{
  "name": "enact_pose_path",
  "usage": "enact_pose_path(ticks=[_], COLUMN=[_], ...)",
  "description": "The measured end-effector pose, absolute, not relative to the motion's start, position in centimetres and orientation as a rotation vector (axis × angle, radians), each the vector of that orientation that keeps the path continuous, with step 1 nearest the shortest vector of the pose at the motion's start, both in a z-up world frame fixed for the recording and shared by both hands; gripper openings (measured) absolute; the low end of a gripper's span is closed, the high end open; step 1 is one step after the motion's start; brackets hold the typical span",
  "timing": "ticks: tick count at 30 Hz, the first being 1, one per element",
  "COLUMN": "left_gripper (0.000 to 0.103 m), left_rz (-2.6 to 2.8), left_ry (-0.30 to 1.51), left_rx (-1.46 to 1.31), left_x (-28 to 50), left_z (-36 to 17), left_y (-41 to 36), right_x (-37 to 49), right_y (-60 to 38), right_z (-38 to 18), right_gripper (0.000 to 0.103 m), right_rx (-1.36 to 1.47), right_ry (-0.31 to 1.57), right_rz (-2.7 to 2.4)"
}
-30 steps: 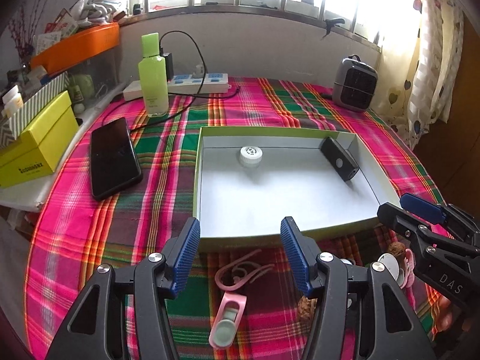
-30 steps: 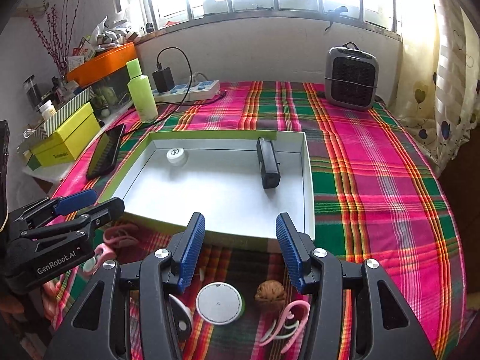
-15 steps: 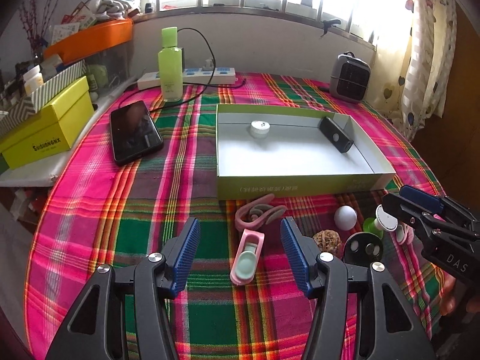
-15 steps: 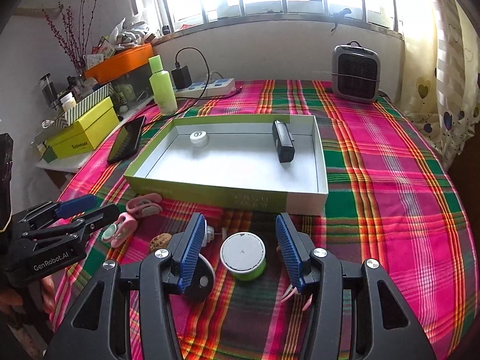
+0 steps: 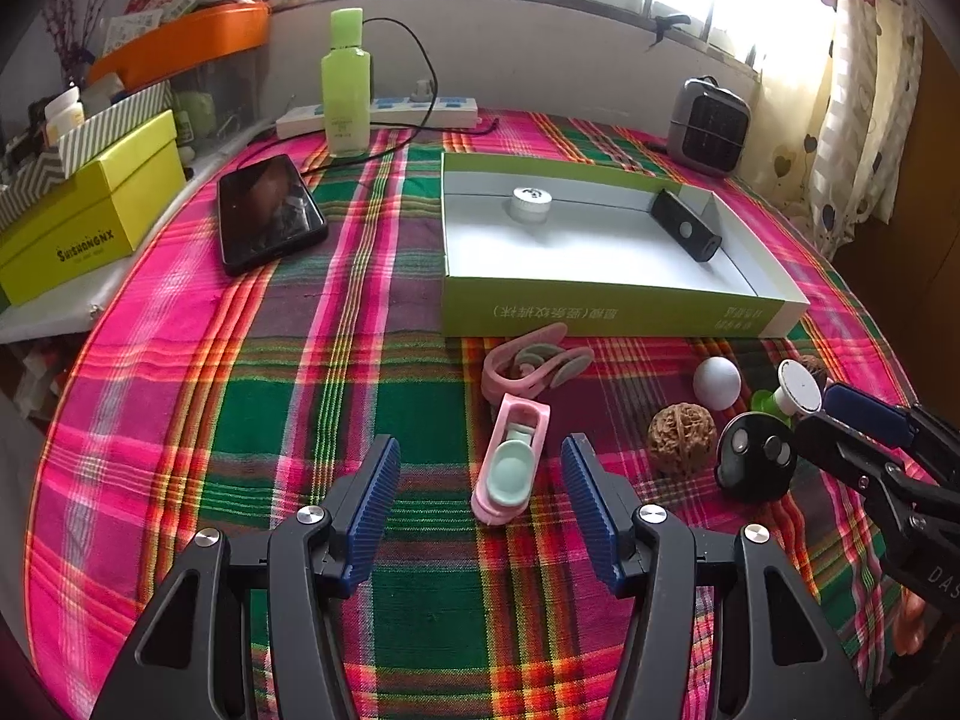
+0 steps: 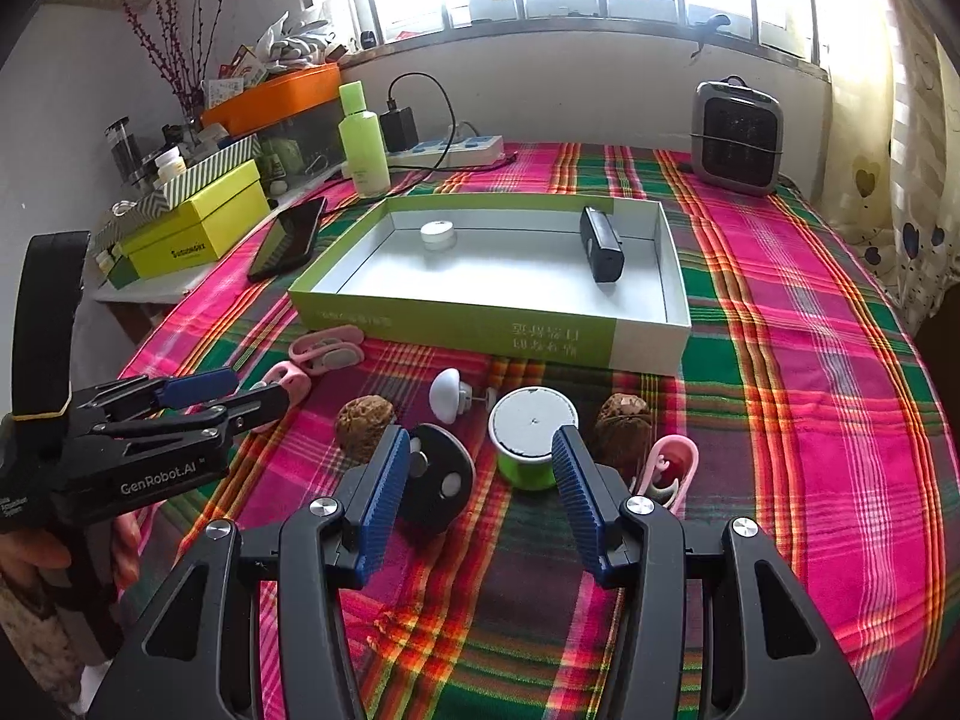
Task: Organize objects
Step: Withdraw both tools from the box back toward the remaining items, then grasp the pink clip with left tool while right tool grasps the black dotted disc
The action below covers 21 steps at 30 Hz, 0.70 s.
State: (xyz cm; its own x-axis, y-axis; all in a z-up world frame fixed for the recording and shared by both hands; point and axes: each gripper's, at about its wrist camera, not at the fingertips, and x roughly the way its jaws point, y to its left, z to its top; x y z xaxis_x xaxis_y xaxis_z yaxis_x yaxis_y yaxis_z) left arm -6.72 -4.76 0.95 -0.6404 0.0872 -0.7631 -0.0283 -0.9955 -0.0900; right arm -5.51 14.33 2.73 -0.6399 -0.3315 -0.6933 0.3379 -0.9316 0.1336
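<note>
We hold the left gripper (image 5: pixel 480 501) with jaws apart around a pink clip (image 5: pixel 510 461) with a mint pad. The right gripper (image 6: pixel 480 495), also apart, flanks a white-topped green spool (image 6: pixel 531 438). At twelve o'clock sits the tray (image 6: pixel 480 324), holding what seems a cap (image 6: pixel 437 233).

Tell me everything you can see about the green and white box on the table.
The box is a shallow open tray of what looks like cardboard: lime-green outer walls with a white section at one end, printed characters on the near wall, and a plain white inside. It sits flat on the plaid cloth, past the loose items. Inside, near the far wall, are a small white round cap and a black rectangular device that seems to lean on the right wall. Neither gripper touches it.
</note>
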Motion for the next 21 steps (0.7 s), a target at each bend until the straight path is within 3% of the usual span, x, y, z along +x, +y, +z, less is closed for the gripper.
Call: enact_pose_path(ticks=[21], left_gripper=[0.055], left_rz=[2.807], left_ry=[-0.092], left_rx=[-1.324], left_x=[-7.2], left_z=[0.2], left_y=[-4.9], right_x=[-5.2], right_y=[12.8], right_z=[1.5], right_gripper=[0.051], right_rx=[1.124], right_ry=[0.017], right_rz=[-2.466])
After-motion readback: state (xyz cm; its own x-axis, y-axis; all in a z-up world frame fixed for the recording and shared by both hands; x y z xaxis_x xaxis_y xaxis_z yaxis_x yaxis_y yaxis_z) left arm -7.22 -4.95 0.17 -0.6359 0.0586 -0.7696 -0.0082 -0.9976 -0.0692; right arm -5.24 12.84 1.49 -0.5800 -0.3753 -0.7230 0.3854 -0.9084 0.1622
